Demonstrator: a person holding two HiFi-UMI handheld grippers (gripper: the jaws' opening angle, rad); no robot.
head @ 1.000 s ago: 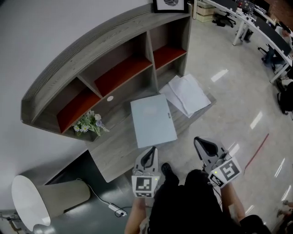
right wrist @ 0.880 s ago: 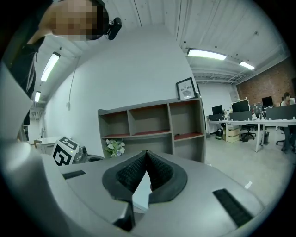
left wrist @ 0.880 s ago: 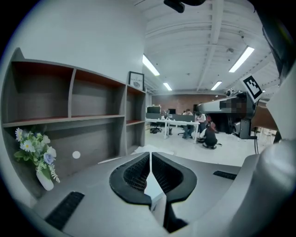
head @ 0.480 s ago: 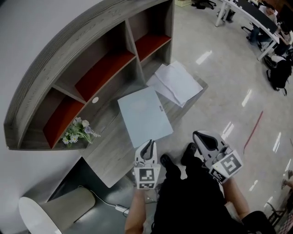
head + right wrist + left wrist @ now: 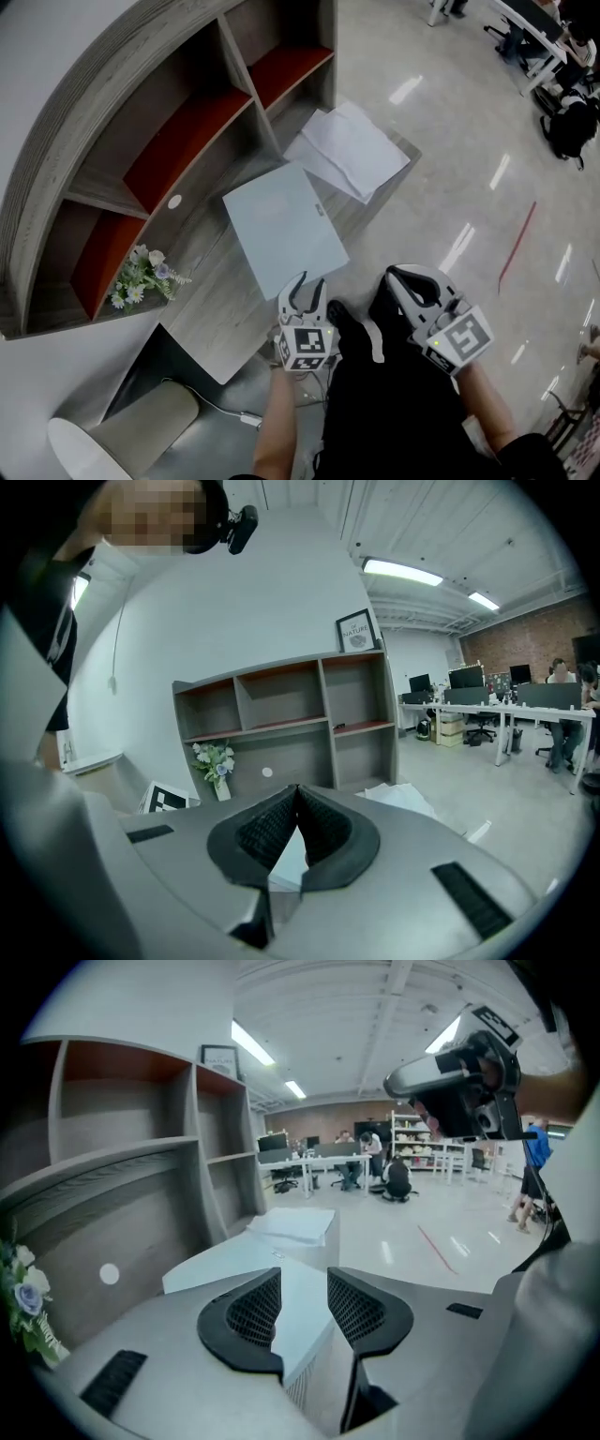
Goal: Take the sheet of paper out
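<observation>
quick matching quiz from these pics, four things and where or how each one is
Things:
1 flowers
2 pale blue folder
3 white sheets
4 right gripper

Places or states:
a far end of the desk, partly over its edge
b jaws together
c flat on the middle of the desk
d against the shelf unit

Pairs: 1-d, 2-c, 3-a, 4-b

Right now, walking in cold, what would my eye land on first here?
Probably the pale blue folder lying flat in the middle of the grey wooden desk, with a loose stack of white papers at the desk's far end. Next, the two hand-held grippers nearer the person: the left gripper, whose jaws have just been opening with nothing between them, and the right gripper, shut and empty.
</observation>
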